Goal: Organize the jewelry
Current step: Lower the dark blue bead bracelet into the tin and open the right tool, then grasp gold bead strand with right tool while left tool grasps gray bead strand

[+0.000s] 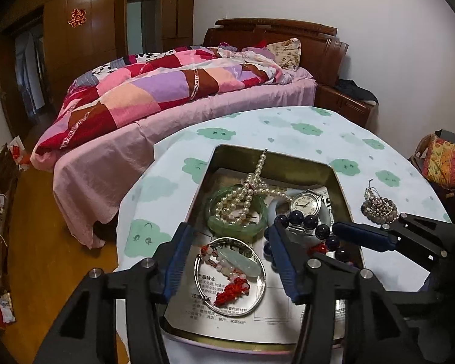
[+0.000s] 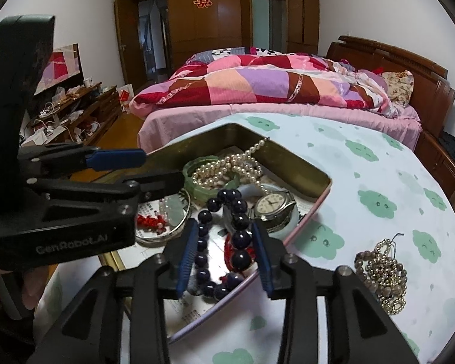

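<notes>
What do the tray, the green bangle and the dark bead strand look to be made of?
Tray: likely tin, brassy glossy walls reflecting light. Green bangle: looks like jade or glass, translucent and mottled. Dark bead strand: polished stone or glass, near-black navy with bright highlights; cannot tell which.

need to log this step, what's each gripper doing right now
left gripper: open, holding nothing, above the silver bangle in the tin.
right gripper: open, dark bead bracelet between its pads, not gripped.
</notes>
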The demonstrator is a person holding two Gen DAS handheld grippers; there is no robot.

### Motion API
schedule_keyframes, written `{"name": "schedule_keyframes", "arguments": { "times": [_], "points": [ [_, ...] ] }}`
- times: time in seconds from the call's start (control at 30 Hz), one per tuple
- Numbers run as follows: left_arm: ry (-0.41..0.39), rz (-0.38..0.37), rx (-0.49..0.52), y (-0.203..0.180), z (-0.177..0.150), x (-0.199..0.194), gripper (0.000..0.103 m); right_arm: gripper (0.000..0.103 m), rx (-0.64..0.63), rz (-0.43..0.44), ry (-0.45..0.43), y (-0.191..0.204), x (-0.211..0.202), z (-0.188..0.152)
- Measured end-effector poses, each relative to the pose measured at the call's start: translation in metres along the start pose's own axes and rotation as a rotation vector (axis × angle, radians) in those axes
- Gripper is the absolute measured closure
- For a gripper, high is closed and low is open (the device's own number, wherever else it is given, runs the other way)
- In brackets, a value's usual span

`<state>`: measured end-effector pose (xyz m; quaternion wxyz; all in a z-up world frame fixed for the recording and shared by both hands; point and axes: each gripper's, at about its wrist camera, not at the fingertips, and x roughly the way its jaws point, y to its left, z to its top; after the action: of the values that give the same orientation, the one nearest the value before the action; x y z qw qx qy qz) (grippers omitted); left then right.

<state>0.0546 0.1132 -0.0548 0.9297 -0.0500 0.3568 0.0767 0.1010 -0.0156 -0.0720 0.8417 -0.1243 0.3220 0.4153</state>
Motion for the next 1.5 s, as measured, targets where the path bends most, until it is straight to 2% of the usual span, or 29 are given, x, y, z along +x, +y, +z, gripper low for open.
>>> {"name": "schedule_keyframes", "arguments": {
  "times": [0.1,0.17,0.27,0.47,0.83,1.13,1.33,1.5],
  "points": [
    [-0.006,-0.001,-0.007,0.0,0.001,-0.001,0.046,0.054,0.003,-0.001,-0.007,0.0,-0.002,0.0],
    [-0.018,0.001,-0.016,0.001,0.002,-0.003,0.043,0.043,0.003,-0.005,-0.016,0.001,-0.004,0.0],
    [-0.034,0.02,-0.026,0.002,0.003,-0.006,0.033,0.041,0.01,-0.009,-0.026,-0.001,-0.006,0.001],
    [-0.031,0.031,-0.025,0.002,0.003,-0.007,0.033,0.036,0.021,-0.002,-0.024,-0.003,-0.006,0.002],
    [-0.04,0.049,-0.042,-0.001,0.004,-0.009,0.032,0.036,0.055,-0.021,-0.056,-0.015,-0.019,0.004],
    [-0.042,0.03,-0.024,-0.022,0.009,-0.008,0.032,0.036,0.154,-0.101,-0.051,-0.061,-0.034,-0.007],
    [-0.056,-0.014,0.033,-0.051,0.016,-0.009,0.032,0.04,0.249,-0.205,0.01,-0.109,-0.049,-0.028],
    [-0.061,-0.064,0.088,-0.08,0.02,-0.008,0.032,0.043,0.27,-0.225,0.1,-0.129,-0.045,-0.043]
  ]
}}
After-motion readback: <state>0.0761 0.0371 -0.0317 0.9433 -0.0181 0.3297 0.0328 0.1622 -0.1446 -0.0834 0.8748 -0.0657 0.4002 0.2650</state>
